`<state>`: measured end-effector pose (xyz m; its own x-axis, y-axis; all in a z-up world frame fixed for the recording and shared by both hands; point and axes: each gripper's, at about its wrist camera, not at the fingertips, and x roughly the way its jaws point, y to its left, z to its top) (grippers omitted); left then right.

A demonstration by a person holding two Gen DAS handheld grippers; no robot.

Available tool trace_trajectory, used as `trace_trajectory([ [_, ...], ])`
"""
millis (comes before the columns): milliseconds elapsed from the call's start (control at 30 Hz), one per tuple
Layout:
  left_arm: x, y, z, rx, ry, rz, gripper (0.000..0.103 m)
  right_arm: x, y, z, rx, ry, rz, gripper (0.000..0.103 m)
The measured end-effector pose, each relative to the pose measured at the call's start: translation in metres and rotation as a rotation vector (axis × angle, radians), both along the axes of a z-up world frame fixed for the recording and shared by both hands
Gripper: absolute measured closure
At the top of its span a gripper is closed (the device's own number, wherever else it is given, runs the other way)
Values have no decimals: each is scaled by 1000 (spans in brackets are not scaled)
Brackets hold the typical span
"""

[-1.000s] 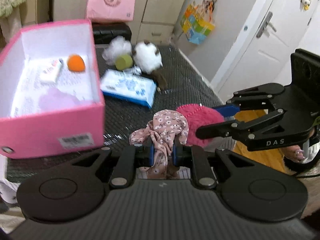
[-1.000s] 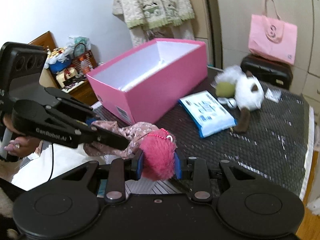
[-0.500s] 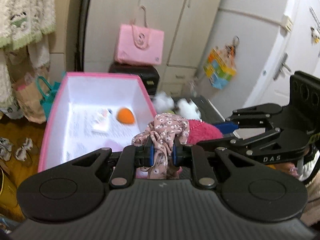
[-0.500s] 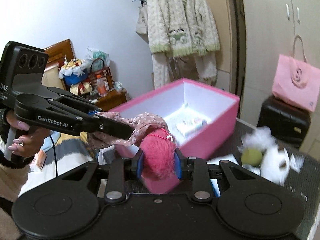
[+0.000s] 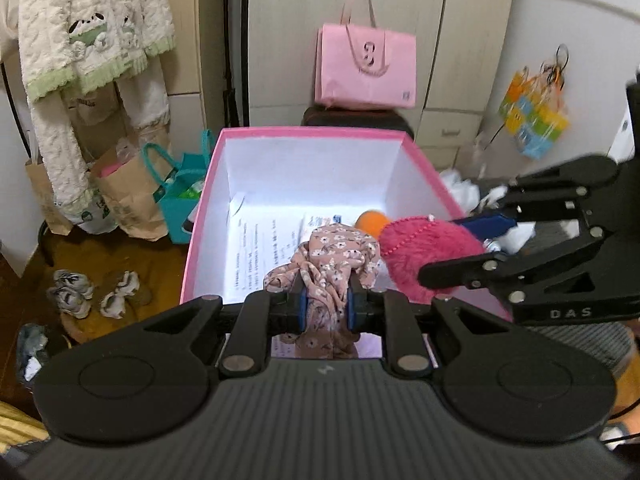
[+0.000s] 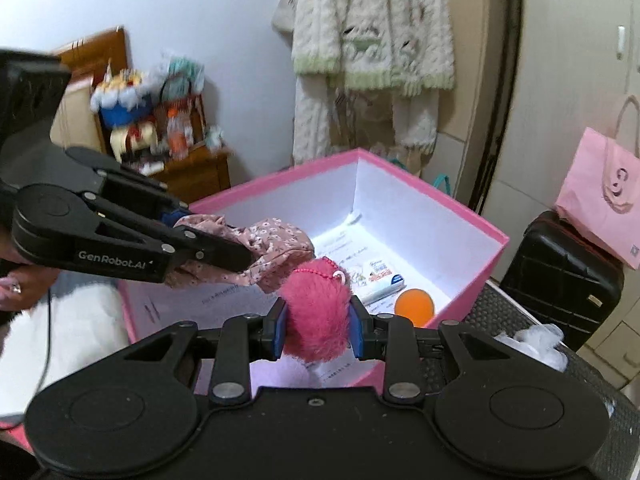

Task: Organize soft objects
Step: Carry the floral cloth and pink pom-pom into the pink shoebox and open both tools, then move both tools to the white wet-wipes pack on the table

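Note:
My left gripper [image 5: 325, 304] is shut on a pink floral cloth [image 5: 332, 268], held above the open pink box [image 5: 316, 133]. My right gripper [image 6: 318, 330] is shut on a magenta fluffy pom-pom [image 6: 316, 318] with a bead chain, also held over the box [image 6: 472, 220]. The two grippers are side by side; the pom-pom [image 5: 428, 256] shows right of the cloth in the left wrist view, and the cloth [image 6: 260, 256] shows left of the pom-pom in the right wrist view. An orange ball [image 6: 414, 303] and printed papers lie on the box's white floor.
A black mesh table [image 6: 516, 320] carries the box, with white fluff [image 6: 536, 340] on it. A pink bag [image 5: 366, 66] sits on a black case [image 6: 560, 276] behind. Paper bags [image 5: 128, 200] and shoes [image 5: 72, 292] are on the floor at left. A knitted garment [image 6: 372, 32] hangs beyond the box.
Both grippers rose from table level and moved left over the pink box, still carrying the cloth and the pom-pom. The view now looks down into the box.

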<state>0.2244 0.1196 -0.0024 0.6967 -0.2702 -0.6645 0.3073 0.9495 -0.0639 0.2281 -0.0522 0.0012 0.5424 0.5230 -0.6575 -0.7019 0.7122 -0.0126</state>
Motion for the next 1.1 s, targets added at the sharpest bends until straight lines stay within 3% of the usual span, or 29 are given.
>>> trace_trajectory([
  [333, 9, -12, -14, 95, 51, -48, 84, 21, 19, -17, -110, 20, 43, 65],
  [467, 7, -18, -12, 145, 26, -17, 52, 20, 20, -17, -140, 4, 15, 57],
  [533, 1, -17, -7, 151, 2, -13, 50, 16, 18, -14, -135, 6, 17, 54],
  [600, -6, -17, -1, 147, -22, -17, 36, 8, 12, -8, -131, -16, 5, 47],
  [667, -15, -16, 7, 166, -63, -20, 30, 2, 8, -2, -124, -31, -4, 46],
  [800, -36, -13, 27, 177, -133, -19, 21, -16, -7, 14, -85, -32, -12, 44],
  [1000, -60, -12, 47, 137, -146, -62, 18, -47, -21, 32, -60, -41, -4, 40],
  [1100, -72, -19, 48, 159, -162, -90, 17, -62, -29, 40, -25, -31, 11, 40],
])
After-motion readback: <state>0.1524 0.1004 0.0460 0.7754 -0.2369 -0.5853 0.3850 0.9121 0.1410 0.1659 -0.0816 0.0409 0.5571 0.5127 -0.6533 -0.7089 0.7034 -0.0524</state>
